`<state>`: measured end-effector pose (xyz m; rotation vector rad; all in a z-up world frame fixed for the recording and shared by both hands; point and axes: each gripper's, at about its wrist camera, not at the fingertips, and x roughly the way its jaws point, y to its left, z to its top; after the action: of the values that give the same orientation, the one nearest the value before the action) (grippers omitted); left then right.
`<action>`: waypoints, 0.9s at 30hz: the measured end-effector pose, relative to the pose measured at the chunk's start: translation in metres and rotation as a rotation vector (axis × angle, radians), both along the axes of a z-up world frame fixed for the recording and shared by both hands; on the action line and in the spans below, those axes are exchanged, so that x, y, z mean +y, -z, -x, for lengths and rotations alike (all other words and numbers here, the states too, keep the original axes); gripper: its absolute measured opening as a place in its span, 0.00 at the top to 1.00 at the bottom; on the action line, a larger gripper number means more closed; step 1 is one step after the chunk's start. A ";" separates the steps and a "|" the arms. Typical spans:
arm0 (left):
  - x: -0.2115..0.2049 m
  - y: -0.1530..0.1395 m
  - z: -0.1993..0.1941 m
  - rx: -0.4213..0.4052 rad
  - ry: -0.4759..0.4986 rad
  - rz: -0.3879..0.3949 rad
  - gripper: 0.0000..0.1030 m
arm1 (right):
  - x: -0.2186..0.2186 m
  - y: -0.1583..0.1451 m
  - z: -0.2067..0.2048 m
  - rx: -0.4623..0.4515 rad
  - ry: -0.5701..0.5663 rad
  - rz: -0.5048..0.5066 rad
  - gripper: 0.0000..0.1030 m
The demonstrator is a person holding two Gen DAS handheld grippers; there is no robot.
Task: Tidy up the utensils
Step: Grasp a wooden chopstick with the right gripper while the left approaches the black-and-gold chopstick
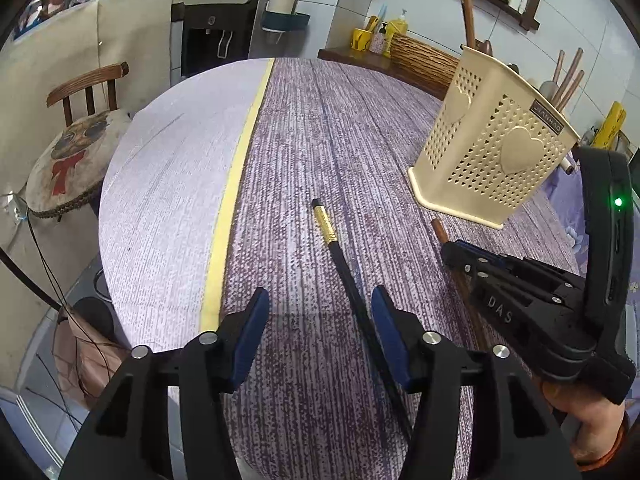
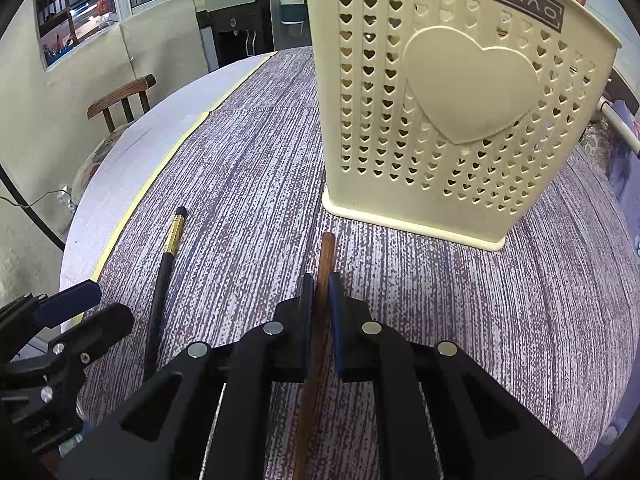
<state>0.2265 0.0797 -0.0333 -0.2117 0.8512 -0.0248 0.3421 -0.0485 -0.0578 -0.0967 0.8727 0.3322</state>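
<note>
"JIANHAO" label on the cream holder [image 2: 460, 120]; "DAS" on the right gripper [image 1: 454, 250]

Left wrist view: low over the surface [image 1: 340, 128], angled forward and down past the left claw [image 1: 320, 300]. Right wrist view: same tilt, closer to the cream holder [image 2: 440, 120]. Shared by both: holder, black chopstick [image 2: 160, 288], brown chopstick [image 2: 326, 256], wooden chair [image 1: 88, 88].

Left gripper [image 1: 318, 312] jaws apart, right gripper [image 2: 322, 300] jaws pinched shut, both angled downward.
</note>
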 end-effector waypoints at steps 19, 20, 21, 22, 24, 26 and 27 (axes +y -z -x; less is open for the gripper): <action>-0.018 0.008 -0.021 0.013 0.004 -0.121 0.77 | 0.002 0.000 0.005 -0.021 0.003 0.016 0.91; -0.018 0.008 -0.021 0.014 0.004 -0.120 0.78 | 0.003 0.000 0.005 -0.021 0.004 0.017 0.91; -0.018 0.008 -0.022 0.014 0.004 -0.121 0.80 | 0.003 0.001 0.005 -0.021 0.004 0.016 0.91; -0.017 0.007 -0.023 0.016 0.002 -0.117 0.83 | 0.002 0.001 0.004 -0.021 0.005 0.014 0.91; -0.014 0.007 -0.025 0.022 -0.002 -0.086 0.87 | 0.002 0.001 0.004 -0.021 0.005 0.014 0.91; -0.014 0.008 -0.028 0.027 -0.004 -0.070 0.89 | 0.002 0.001 0.004 -0.021 0.005 0.014 0.91; -0.013 0.008 -0.029 0.028 -0.005 -0.064 0.89 | 0.002 0.001 0.004 -0.021 0.005 0.015 0.91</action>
<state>0.2555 0.0665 -0.0411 -0.1547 0.8783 0.0102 0.3379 -0.0468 -0.0585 -0.1120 0.8542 0.3192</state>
